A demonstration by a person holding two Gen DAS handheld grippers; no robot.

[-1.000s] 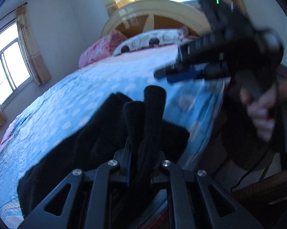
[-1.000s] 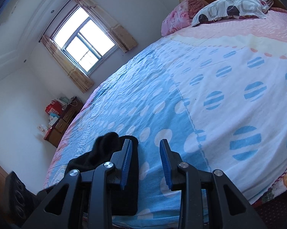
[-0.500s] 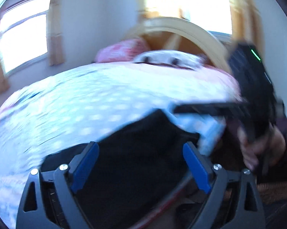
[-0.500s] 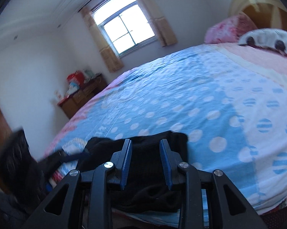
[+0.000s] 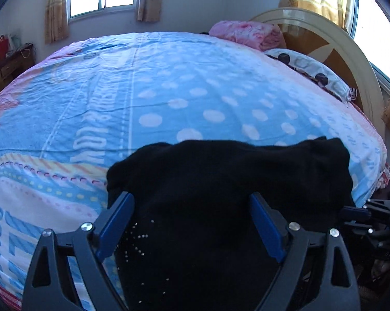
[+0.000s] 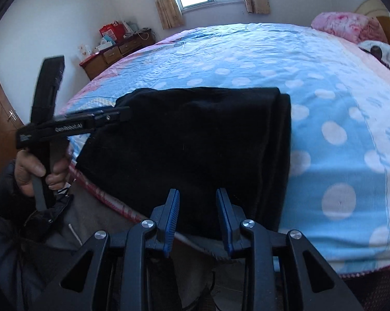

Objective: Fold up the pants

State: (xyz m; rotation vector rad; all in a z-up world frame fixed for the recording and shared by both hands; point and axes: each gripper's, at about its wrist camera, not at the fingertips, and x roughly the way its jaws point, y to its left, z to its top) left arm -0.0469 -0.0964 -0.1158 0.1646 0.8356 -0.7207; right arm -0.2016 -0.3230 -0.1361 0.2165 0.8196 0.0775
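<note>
At bed's near edge, folded black fabric pants overhang; blue polka-dot bedsheet beyond lies bare. Left hand-held gripper jaws closing, nothing pinched; right hand-held gripper parted, gripping nothing.

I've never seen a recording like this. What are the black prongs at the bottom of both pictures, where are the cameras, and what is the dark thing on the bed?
There is no robot here. A person holds a two-finger gripper in each hand, and a camera on each looks along its fingers. One picture comes from the left gripper, the other from the right gripper. Black pants, folded over, lie at the near edge of a bed with a blue dotted sheet. The left gripper's jaws stand wide and are closing; the pants show between them but are not pinched. The right gripper's jaws are narrowly apart and hold nothing.
</note>
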